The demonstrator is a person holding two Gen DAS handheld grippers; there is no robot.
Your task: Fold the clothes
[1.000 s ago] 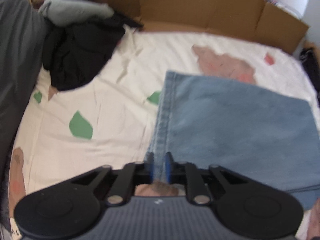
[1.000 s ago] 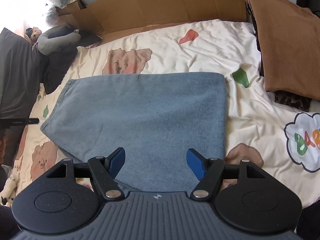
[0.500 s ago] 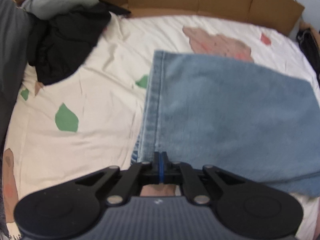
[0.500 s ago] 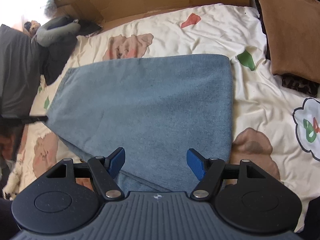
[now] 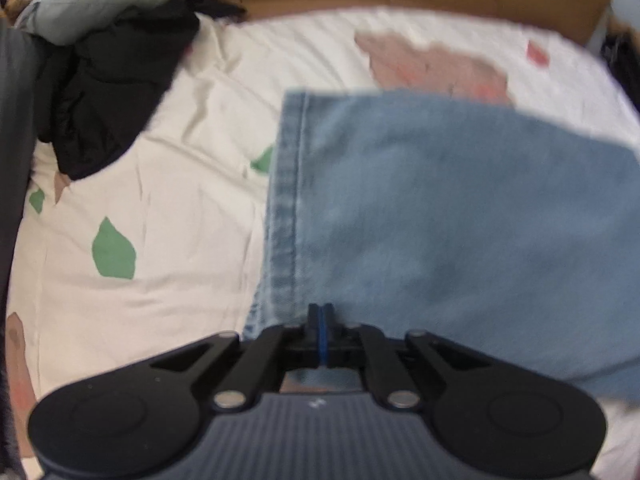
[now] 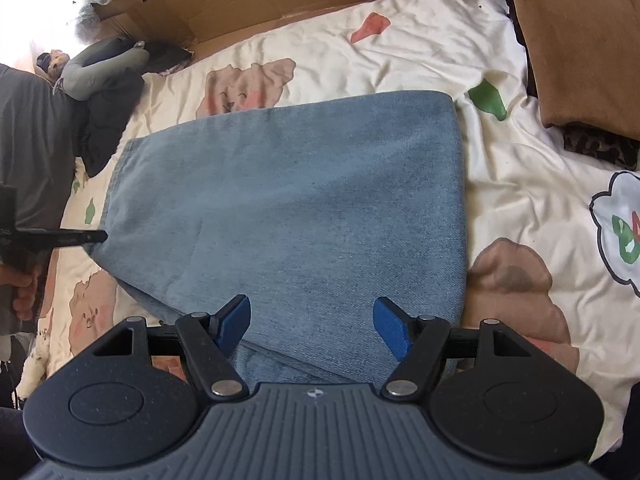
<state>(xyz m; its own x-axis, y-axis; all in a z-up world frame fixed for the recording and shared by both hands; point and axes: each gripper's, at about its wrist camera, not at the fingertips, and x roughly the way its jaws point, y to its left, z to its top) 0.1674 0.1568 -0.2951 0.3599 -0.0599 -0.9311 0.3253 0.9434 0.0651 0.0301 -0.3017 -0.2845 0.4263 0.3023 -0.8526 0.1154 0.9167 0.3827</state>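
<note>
While left gripper (image 5: 319, 312) jaws clench jeans (image 6: 304, 216) hem, right gripper (image 6: 312, 322) jaws gape above denim; advise carrying hem level, edges aligned.

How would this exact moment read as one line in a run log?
task: fold clothes | left tongs: shut on jeans hem corner | right tongs: open, over near edge | surface: printed bedsheet

The jeans (image 6: 304, 200) are faded light blue. Beneath the jeans, the cream bedsheet (image 6: 400, 56) carries green leaves and pinkish-brown bears. Beside them lies a black garment (image 5: 108, 100).
</note>
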